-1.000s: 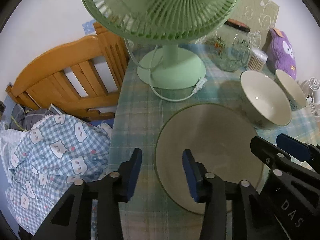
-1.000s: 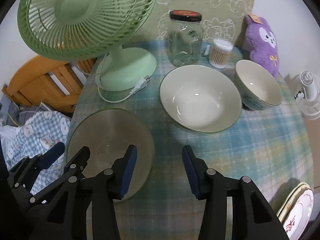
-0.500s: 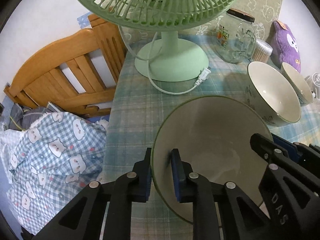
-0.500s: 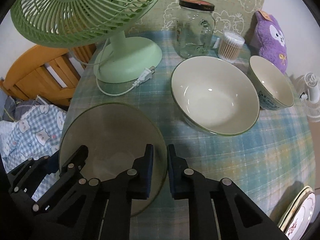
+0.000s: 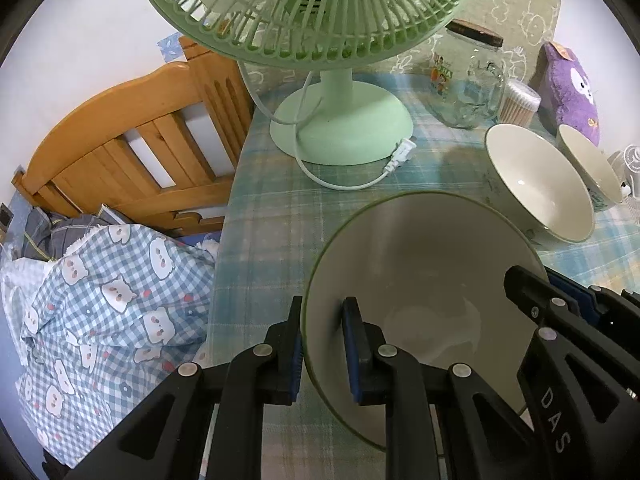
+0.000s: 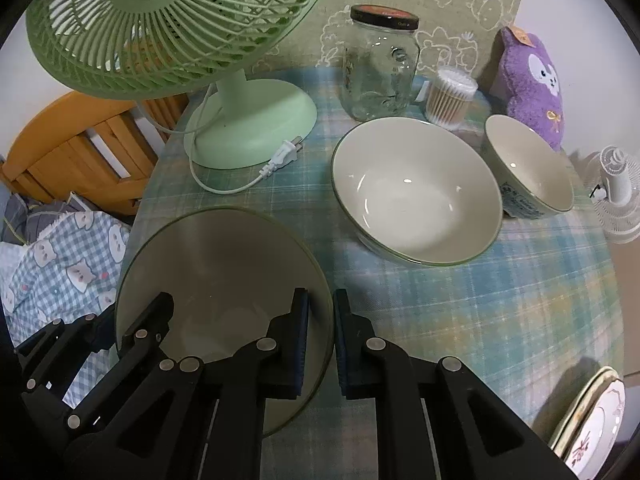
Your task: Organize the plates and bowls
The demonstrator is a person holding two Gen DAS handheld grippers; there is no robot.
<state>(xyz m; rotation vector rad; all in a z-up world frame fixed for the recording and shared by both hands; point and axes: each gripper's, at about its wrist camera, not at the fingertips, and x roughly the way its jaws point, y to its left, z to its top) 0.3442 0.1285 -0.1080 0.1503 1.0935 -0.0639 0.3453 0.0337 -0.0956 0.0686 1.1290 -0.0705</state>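
— Left wrist view: what sits between the tools?

— A wide, shallow cream bowl [image 5: 424,280] with a thin green rim, glazed smooth, at the near left of the table [image 5: 276,216]. The left gripper [image 5: 322,350] is clenched on its left rim, one blue pad inside, one outside. The right gripper [image 6: 321,340] pinches the opposite rim the same way.

— And the other dishes?

— A second large bowl [image 6: 416,192] and a small bowl [image 6: 530,168], both cream and glossy, stand side by side farther right. Patterned plates [image 6: 592,416] are cut off at the near right edge.

— Anything hard to read?

— The held bowl's near edge is hidden behind the black gripper frames. Whether it rests on the plaid cloth or is lifted is unclear. A green ribbed fan [image 6: 172,24], a glass jar [image 6: 380,68] and a purple plush [image 6: 532,80] line the far side.
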